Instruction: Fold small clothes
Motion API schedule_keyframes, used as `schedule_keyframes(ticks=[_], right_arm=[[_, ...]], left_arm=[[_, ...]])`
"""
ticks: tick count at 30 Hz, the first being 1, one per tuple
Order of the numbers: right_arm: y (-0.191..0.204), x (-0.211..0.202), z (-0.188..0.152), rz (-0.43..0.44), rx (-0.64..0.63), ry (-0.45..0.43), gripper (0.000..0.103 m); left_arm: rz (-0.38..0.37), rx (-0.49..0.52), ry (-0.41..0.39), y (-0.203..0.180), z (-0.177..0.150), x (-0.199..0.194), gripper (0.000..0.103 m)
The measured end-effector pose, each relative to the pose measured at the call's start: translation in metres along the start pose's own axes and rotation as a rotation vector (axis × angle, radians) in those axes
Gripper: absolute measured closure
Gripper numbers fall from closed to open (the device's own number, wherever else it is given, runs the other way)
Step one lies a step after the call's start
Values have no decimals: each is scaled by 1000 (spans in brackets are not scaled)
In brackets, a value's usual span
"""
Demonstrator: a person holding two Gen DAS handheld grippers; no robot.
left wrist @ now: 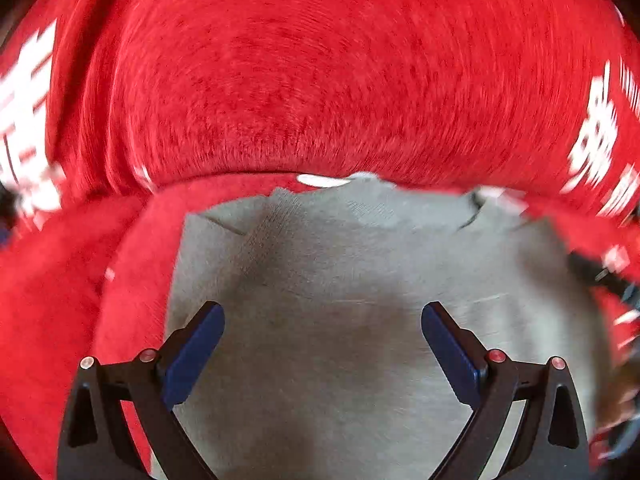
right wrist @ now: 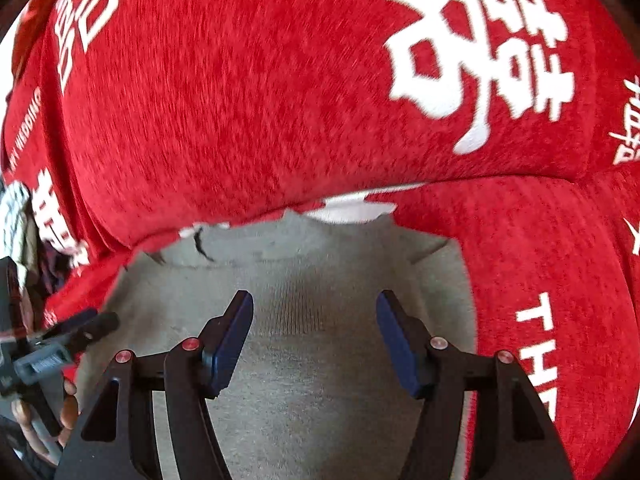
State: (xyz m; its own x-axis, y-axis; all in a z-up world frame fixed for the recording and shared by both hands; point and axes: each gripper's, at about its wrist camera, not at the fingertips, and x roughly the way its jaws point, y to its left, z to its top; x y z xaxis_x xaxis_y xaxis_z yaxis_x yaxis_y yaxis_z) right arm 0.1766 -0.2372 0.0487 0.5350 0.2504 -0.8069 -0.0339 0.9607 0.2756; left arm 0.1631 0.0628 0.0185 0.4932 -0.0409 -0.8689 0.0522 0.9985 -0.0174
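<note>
Grey knit garment [left wrist: 340, 280] flat on red printed cloth [left wrist: 320, 80]. My left gripper [left wrist: 322, 320] and right gripper [right wrist: 315, 308] both spread wide, nothing held. Garment directly under both, its far edge beyond fingertips. Next grasp, my judgement: pinch matching edge points, lift evenly, avoid catching red cloth.

Both grippers — left [left wrist: 322, 314] and right [right wrist: 315, 304] — angle downward, fingers spread, gripping nothing.
</note>
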Motion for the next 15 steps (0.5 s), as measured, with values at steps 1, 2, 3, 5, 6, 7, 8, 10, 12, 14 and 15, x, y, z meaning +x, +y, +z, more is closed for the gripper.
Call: schedule_keyframes(ticks=[1, 2, 3, 5, 6, 7, 8, 10, 12, 14, 15], right_arm=[[0, 4, -1, -38, -17, 13, 35], [-3, 10, -3, -89, -30, 28, 35], [-10, 14, -4, -127, -31, 42, 36], [-27, 20, -6, -191, 5, 62, 36], [-41, 18, -8, -169, 54, 61, 37], [-48, 13, -10, -143, 75, 46, 37], [-50, 3, -13, -156, 86, 26, 37], [-37, -17, -18, -199, 25, -29, 37], [-13, -36, -29, -178, -62, -76, 37], [12, -46, -44, -141, -149, -90, 36], [25, -49, -54, -126, -190, -90, 36]], left_arm=[[47, 25, 10, -3, -3, 8, 4], [80, 31, 25, -1, -5, 14, 4], [106, 30, 46, 3, -7, 23, 4], [50, -31, 50, 18, -10, 25, 4], [40, -69, 44, 27, -10, 20, 4], [52, -85, 37, 31, -12, 15, 4], [83, -95, 23, 36, -14, 8, 4], [101, -94, -13, 37, -21, -7, 4], [68, -90, -33, 33, -32, -23, 4], [49, -87, -55, 26, -42, -37, 4], [32, -90, -63, 20, -49, -44, 4]])
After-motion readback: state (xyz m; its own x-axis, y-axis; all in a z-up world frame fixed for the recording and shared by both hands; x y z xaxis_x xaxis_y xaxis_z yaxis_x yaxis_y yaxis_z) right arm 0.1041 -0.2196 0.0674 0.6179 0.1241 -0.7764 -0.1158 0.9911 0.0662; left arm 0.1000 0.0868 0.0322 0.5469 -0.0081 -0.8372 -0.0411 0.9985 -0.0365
